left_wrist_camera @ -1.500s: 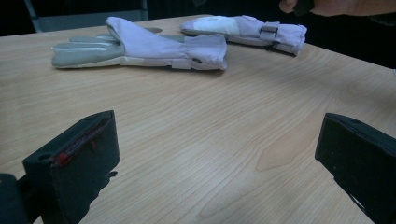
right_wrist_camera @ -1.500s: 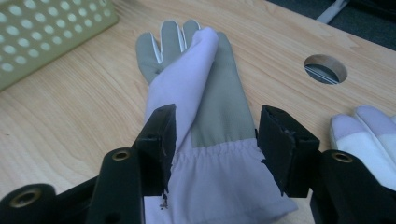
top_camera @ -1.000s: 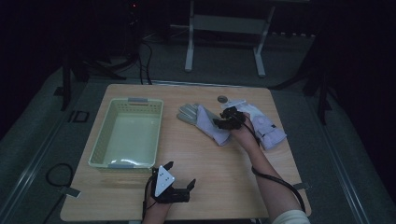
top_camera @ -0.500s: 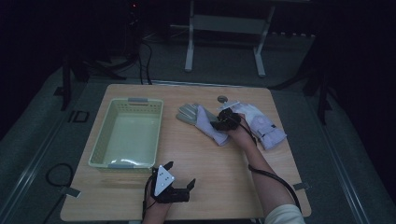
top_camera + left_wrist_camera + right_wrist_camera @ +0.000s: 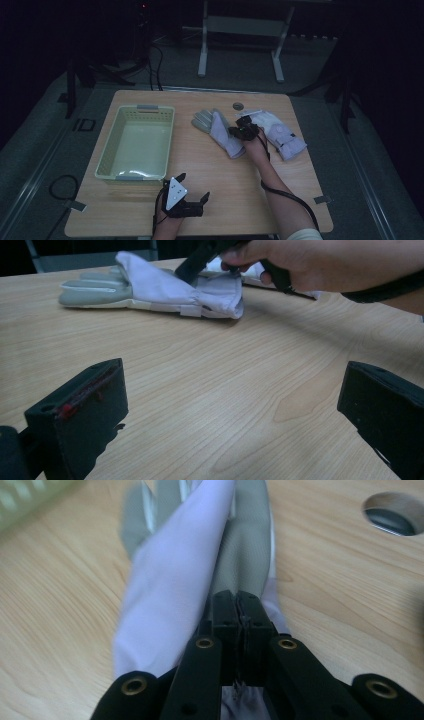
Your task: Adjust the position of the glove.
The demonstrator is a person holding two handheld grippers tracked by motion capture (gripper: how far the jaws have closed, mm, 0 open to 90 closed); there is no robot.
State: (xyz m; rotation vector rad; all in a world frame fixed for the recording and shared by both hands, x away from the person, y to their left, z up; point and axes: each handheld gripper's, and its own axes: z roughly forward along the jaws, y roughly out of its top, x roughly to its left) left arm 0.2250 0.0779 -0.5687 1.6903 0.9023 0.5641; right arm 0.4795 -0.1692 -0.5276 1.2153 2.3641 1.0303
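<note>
A pale lilac glove with grey fingers (image 5: pixel 216 129) lies flat near the table's middle, fingers pointing left and away. My right gripper (image 5: pixel 241 131) is down on its cuff end. In the right gripper view its jaws (image 5: pixel 236 605) are pressed together, pinching a raised fold of the glove (image 5: pixel 175 580); they have just been closing with that fabric between them. A second glove (image 5: pixel 281 135) lies just to the right. My left gripper (image 5: pixel 193 186) rests near the front edge, open, with bare wood between its jaws (image 5: pixel 232 385). The glove (image 5: pixel 165 287) and the right gripper (image 5: pixel 200 260) lie beyond it.
A pale green slatted basket (image 5: pixel 170 137), with nothing inside, stands on the left half of the wooden table. A round hole (image 5: pixel 238 106) is set in the tabletop behind the gloves. A cable trails from the right gripper along the forearm. Dark floor and a stand lie beyond the table.
The right gripper has shifted slightly toward me over the left glove's cuff. The left gripper has stayed where it was.
</note>
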